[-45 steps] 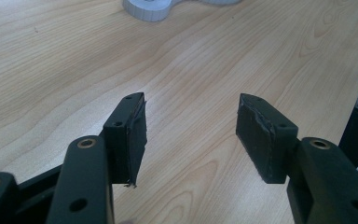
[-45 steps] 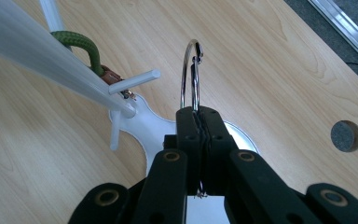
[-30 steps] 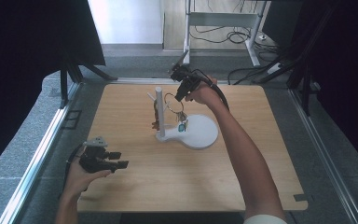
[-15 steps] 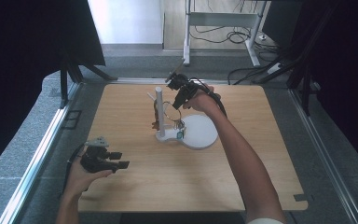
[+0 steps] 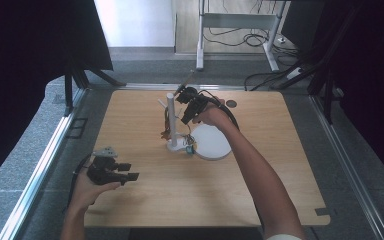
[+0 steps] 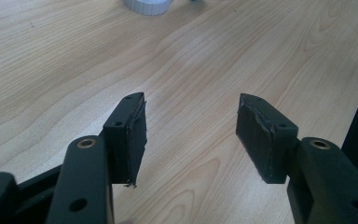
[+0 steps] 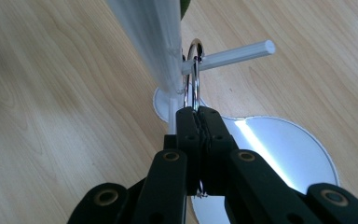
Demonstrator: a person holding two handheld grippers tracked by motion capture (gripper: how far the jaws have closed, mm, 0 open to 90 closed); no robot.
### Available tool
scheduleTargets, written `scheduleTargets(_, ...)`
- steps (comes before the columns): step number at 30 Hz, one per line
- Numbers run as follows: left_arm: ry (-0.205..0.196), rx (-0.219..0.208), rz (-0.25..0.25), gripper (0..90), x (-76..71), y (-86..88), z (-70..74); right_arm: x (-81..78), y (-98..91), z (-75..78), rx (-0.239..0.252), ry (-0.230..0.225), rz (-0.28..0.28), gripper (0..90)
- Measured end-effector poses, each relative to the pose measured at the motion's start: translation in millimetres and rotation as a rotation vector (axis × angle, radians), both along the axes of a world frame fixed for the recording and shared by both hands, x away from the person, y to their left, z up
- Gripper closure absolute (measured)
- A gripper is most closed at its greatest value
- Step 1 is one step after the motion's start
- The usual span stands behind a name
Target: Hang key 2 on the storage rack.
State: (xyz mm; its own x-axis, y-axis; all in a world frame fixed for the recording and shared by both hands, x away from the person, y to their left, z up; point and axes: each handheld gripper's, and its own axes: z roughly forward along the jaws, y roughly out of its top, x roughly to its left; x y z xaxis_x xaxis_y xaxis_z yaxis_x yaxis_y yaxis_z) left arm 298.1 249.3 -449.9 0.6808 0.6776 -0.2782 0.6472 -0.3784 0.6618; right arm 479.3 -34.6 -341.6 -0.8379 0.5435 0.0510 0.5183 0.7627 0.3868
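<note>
Right gripper (image 5: 189,111) had dropped lower beside the white stand (image 5: 171,120) since the earlier frame; left gripper (image 5: 125,171) lay unmoved near the table's (image 5: 280,200) left edge, jaws apart on nothing. Right jaws were clamped on a metal ring (image 7: 195,70), which stuck out just past their tips. Ring was looped over the stand's peg (image 7: 235,53), close against the post above the round base (image 7: 284,149).

ring's (image 7: 195,74) lower half behind tongs
</note>
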Motion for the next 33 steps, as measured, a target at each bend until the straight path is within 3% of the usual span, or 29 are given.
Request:
scheduleTargets(6,-0.001,0.000,0.000,43.5,0.0,0.1,-0.1,-0.6,-1.4,-1.1,0.011,0.006,0.003,86.0)
scheduleTargets(11,-0.002,-0.002,0.003,43.5,-0.1,0.7,-0.3,-1.0,-5.9,3.9,0.059,0.002,-0.007,84.0)
scheduleTargets(23,-0.002,-0.002,0.006,43.5,-0.4,1.3,-0.1,-6.9,-17.3,12.7,0.078,-0.005,-0.020,81.2)
scheduleTargets(33,0.001,0.010,-0.003,43.5,0.7,-1.4,-1.2,-16.7,-44.3,6.3,0.108,-0.007,-0.036,79.7)
